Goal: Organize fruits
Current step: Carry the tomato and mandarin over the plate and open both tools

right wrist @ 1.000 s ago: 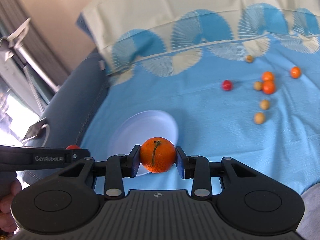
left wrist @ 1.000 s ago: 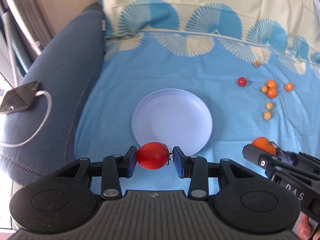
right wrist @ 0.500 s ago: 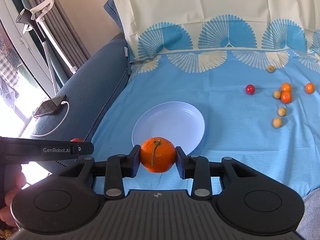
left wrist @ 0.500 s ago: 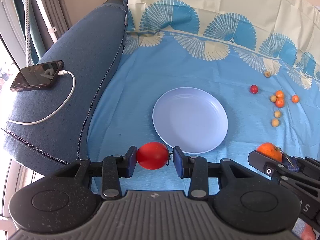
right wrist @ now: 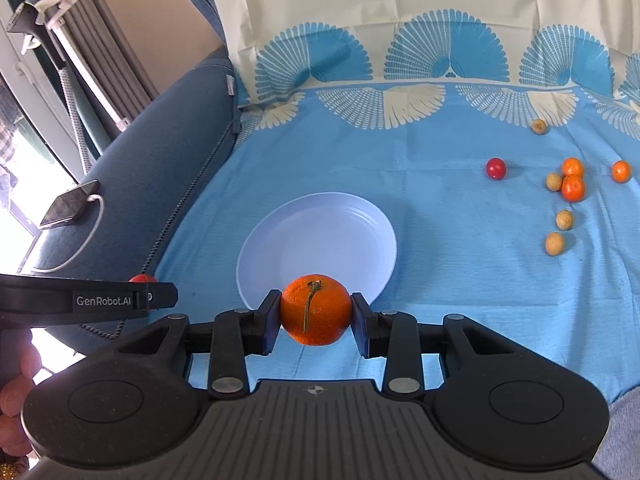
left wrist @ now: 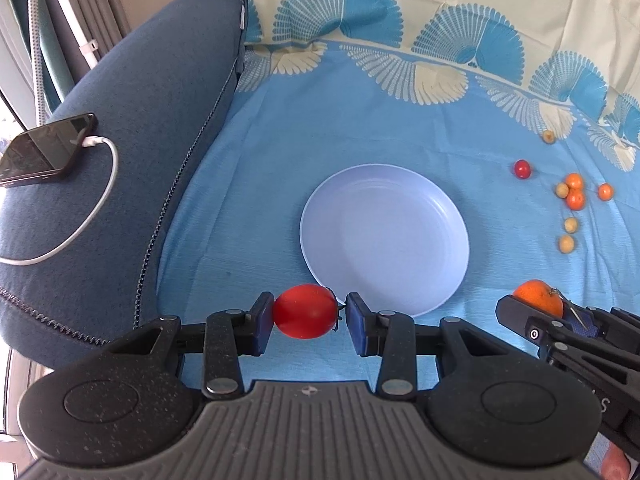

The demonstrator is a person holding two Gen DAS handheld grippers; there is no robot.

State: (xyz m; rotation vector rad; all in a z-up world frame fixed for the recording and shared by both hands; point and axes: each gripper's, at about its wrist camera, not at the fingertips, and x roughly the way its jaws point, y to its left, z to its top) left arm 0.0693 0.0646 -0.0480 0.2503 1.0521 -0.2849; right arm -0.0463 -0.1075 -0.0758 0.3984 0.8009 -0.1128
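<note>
Red tomato pinched between left gripper fingers, near edge of plate. Orange clamped in right gripper, also at plate's near edge. Small fruits scattered far right.

Black speckled left gripper, blue-padded fingers, silver screws, "GenRobot.AI" lettering

Both views are bright with daylight coming from the window on the left, which is overexposed, shadows on the blue cloth are soft, focus is sharp, and fisheye bending curves the edges.
</note>
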